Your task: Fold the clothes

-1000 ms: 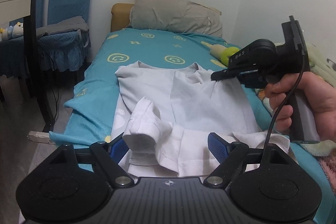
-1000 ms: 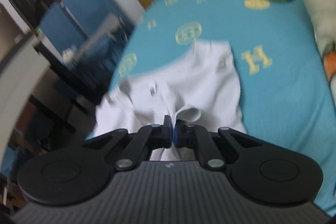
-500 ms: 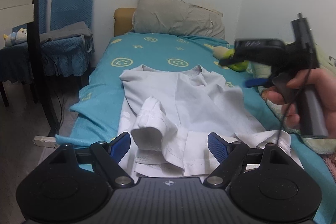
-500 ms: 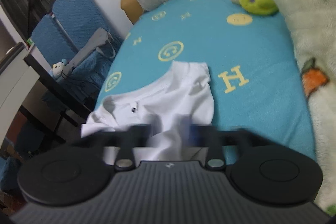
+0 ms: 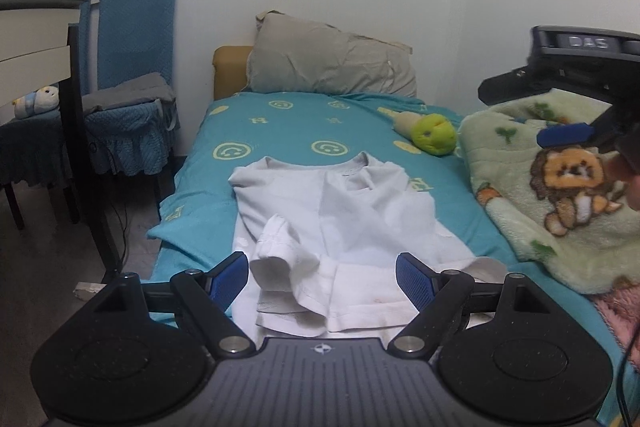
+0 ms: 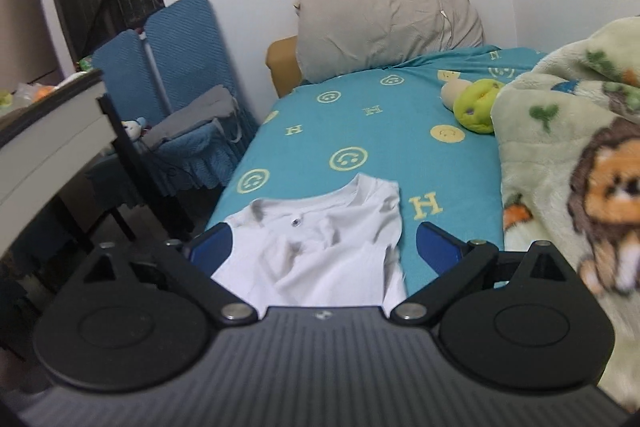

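On the far left we see a tabletop (image 6: 52, 147) cut off by the frame edge, stuff on it too blurred to name. Next, blue chairs (image 5: 132, 75) with grey cloth on a seat and a small plush (image 5: 38, 101) partly hidden behind a dark post. Mid-bed (image 5: 280, 131), the white shirt (image 5: 340, 223) lies partly folded, one sleeve flipped over its front; its near hem is hidden behind the gripper bodies in both views. A grey pillow (image 5: 332, 67) sits at the head, a green plush toy (image 5: 434, 135) beside a lion-print blanket (image 5: 560, 195) on the right. Our left gripper (image 5: 322, 281) is spread wide over the hem, holding nothing. Our right gripper (image 6: 324, 245) is also spread wide and released, shirt below it; in the left view it's cut off at the frame edge.
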`<state>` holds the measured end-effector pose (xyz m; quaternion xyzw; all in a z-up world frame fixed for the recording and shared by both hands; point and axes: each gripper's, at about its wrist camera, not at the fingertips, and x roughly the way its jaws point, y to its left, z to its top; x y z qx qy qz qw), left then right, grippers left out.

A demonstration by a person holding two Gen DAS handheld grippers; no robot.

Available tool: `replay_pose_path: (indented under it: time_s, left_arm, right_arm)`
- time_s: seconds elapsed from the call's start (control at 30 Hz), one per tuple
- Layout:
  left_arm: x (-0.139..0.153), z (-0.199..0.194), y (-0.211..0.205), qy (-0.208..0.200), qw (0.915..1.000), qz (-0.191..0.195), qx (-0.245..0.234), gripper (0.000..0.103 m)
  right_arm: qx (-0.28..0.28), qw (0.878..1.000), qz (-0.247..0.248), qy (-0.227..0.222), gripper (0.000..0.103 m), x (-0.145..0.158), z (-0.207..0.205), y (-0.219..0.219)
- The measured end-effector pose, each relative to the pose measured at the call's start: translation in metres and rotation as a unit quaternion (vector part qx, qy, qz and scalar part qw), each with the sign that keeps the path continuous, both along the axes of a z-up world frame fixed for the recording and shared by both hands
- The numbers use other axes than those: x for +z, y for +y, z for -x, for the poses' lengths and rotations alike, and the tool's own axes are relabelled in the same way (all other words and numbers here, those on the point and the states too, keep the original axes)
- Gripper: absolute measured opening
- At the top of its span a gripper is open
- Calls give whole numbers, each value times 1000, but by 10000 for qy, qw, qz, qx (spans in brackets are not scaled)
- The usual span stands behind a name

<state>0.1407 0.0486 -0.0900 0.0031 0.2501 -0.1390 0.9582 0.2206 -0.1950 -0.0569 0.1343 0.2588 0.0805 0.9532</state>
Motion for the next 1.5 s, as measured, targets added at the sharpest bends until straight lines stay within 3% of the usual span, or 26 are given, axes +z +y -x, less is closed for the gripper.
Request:
replay_pose_path:
  time_s: [0.3,0.57,0.73,0.8,0.87,0.93,1.1,1.3,1.37,1.47,1.5]
  left_arm:
    - [2,2,1,33,9999,98,-3,83]
    - [0,-12,6,223,9988,398,149,78]
    - [-13,-37,11,724,9951,592,334,59]
    - [-17,-47,14,914,9916,870,285,53]
    - [-19,-57,14,1020,9895,981,302,39]
    - [-18,-69,11,1078,9880,1084,220,9]
    - [-13,-104,-5,1073,9877,1131,119,8]
    - [-47,-143,-40,1542,9869,408,254,10]
    - [-53,-145,-43,1553,9871,330,202,15]
    - [-47,-140,-44,1531,9877,298,85,43]
    - [-42,-137,-45,1501,9883,248,62,62]
  right_arm:
    - [-417,9969,-579,320,100,1,87,-25]
    - [-656,9898,-1107,611,100,-15,93,-50]
    - [-611,9857,-1299,879,100,-30,84,-50]
    - [-641,9845,-1322,959,100,-35,81,-49]
    - [-660,9830,-1354,1047,100,-39,77,-48]
    - [-654,9819,-1402,1096,100,-42,73,-47]
    - [-665,9825,-1307,1151,100,-48,59,-43]
    - [-668,9843,-1009,1281,100,-58,46,-39]
    - [-639,9853,-893,1306,100,-61,42,-38]
    - [-673,9858,-835,1289,100,-62,41,-39]
    - [-665,9860,-837,1280,100,-61,42,-39]
